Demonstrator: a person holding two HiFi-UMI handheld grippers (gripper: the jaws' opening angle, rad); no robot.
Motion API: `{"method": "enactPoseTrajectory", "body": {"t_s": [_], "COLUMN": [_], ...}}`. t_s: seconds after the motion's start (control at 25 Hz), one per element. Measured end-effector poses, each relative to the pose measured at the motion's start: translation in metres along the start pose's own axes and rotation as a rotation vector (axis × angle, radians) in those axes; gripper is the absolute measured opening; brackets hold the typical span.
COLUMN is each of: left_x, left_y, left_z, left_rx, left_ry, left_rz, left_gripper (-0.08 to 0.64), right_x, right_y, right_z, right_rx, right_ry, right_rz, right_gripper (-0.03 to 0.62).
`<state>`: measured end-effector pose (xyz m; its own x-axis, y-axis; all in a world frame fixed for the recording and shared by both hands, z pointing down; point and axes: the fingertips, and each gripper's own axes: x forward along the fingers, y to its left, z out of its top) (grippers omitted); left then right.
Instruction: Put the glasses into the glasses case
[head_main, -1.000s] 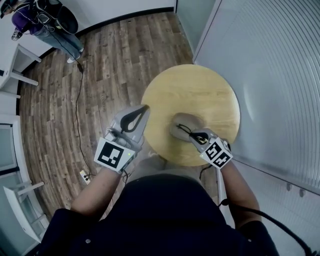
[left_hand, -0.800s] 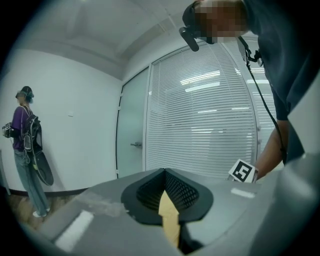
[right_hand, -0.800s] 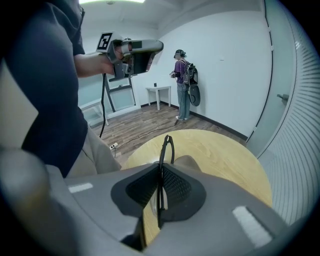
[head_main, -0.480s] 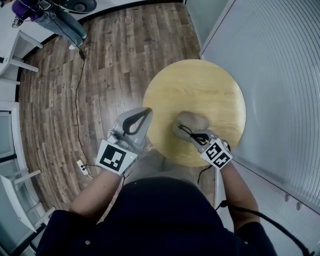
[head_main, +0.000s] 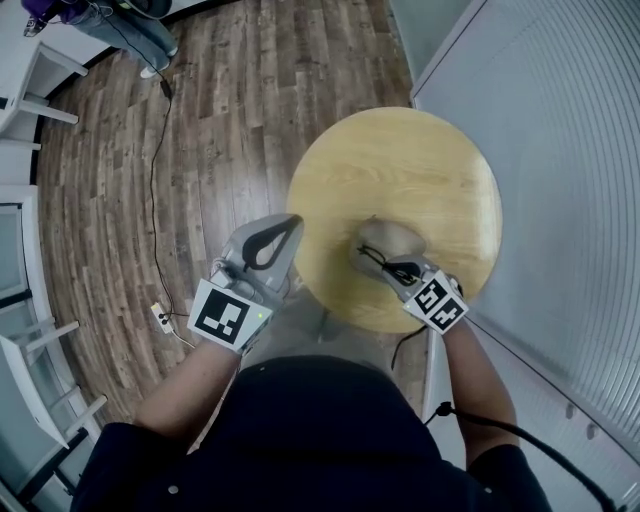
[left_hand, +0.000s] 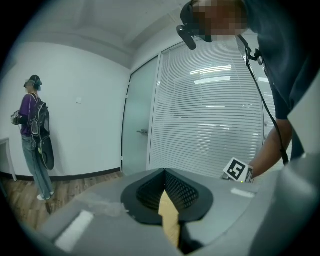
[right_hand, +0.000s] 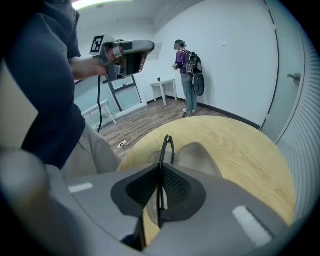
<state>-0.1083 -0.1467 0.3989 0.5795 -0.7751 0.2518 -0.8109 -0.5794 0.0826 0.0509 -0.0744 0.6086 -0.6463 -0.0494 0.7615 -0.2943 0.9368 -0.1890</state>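
Pale wood forms the round desk (head_main: 400, 150), and on its near part lies the open grey glasses case (head_main: 395, 238). The right gripper (head_main: 388, 268) hangs over that near edge of the desk, angled down at the case, its jaws pinching the thin black frame of the glasses (head_main: 371, 258), which reach out over the case's hollow; whether they touch it cannot be told. The left gripper (head_main: 292, 222) floats just off the desk's left edge, over the plank floor (head_main: 200, 120), its jaws pressed together at the tips with nothing between them. Compared with a second ago, both grippers keep almost the same places relative to the desk and the glasses stay clamped. In the head view the desk sits a little higher, and the standing person (head_main: 130, 35) far beyond it has slid almost out at the top left corner.
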Motion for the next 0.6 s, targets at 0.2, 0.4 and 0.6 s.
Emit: {"method": "enactPoseTrajectory", "body": {"t_s": [0.2, 0.4, 0.6], "left_x": [0.005, 0.006, 0.006], "left_y": [0.005, 0.008, 0.011], "left_z": [-0.004, -0.007, -0.018], "left_rx": [-0.030, -0.043, -0.056], "left_ry": [0.012, 0.019, 0.033], "left_rz": [-0.001, -0.004, 0.007], "left_gripper": [0.002, 0.001, 0.000], "right_x": [0.008, 0.017, 0.030], "right_y": [-0.001, 0.008, 0.006], "right_z": [0.001, -0.002, -0.010], "right_rx": [-0.005, -0.016, -0.011], "right_ry": [0.020, 0.050, 0.066], "right_rz": [0.062, 0.131, 0.163], "right_gripper": [0.031, 0.031, 0.031]}}
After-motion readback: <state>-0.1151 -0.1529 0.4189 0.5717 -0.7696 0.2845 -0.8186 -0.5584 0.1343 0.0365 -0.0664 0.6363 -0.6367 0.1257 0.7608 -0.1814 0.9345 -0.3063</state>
